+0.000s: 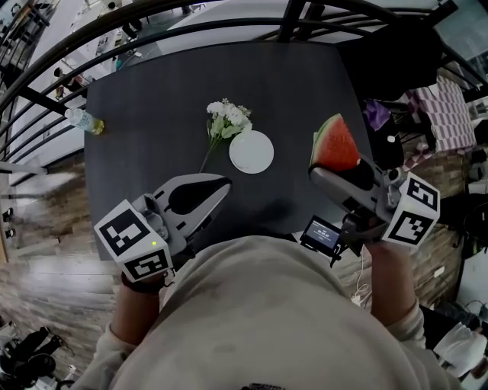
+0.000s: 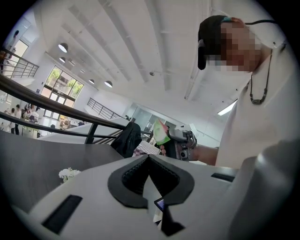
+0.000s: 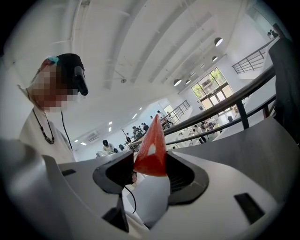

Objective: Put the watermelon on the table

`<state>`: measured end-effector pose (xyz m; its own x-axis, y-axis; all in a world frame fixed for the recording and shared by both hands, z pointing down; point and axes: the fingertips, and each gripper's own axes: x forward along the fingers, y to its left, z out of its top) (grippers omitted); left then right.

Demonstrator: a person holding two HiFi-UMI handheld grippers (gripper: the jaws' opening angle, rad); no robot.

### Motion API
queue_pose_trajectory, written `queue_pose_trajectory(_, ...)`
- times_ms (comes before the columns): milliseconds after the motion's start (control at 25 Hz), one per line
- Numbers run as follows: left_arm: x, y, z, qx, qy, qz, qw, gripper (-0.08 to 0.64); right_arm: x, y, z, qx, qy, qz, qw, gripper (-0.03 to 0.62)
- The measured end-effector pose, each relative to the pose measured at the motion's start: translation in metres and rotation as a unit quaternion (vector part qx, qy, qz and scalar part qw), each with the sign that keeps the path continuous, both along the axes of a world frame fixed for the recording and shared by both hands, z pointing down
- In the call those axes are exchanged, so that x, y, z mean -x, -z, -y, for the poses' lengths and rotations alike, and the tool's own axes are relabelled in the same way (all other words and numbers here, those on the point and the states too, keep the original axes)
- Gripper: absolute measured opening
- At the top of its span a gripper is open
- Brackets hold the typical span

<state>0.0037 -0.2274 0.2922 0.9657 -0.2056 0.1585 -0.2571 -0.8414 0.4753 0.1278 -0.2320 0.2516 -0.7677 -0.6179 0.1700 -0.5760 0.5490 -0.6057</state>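
Watermelon slice: a red wedge with a green rind, at the right middle of the head view, pinched at its lower end in the right claw and seen against the right edge of the counter. It is held off the surface, point upward. In the right gripper view the wedge stands between the two dark pads, and the right claw is pressed onto it from both sides. In the left gripper view the slice shows its pale green rind, right of centre. Left claw: lower left of centre in the head view, over the near part of the counter. Its jaws are pressed together at the tips with nothing between them, and the left gripper view shows the same meeting of the pads. Counter: dark, matt and roughly square, filling the upper middle of the head view. Plate: small, white and round, bare, at the centre of the counter, between the two claws and apart from both. Flowers: a small white sprig with green stems, lying just beside the plate at its upper left. Bottle: clear plastic, lying at the left edge of the counter, well apart from the rest. Marker cubes: one on the left claw, one on the right. Railing: black bars curving across the top of the frame.
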Motion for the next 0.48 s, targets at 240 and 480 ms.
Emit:
queue_pose_trajectory(240,0.000,-0.013,0.000,0.019,0.003,0.009,0.9998,0.008,0.001,-0.024,0.012,0.025,0.014,-0.015,0.999,0.229)
queue_pose_trajectory(480,0.001,-0.018,-0.007,0.039,0.021,-0.010,0.9990,0.008,0.001,-0.034,0.016,0.034,0.027,-0.020,0.999,0.229)
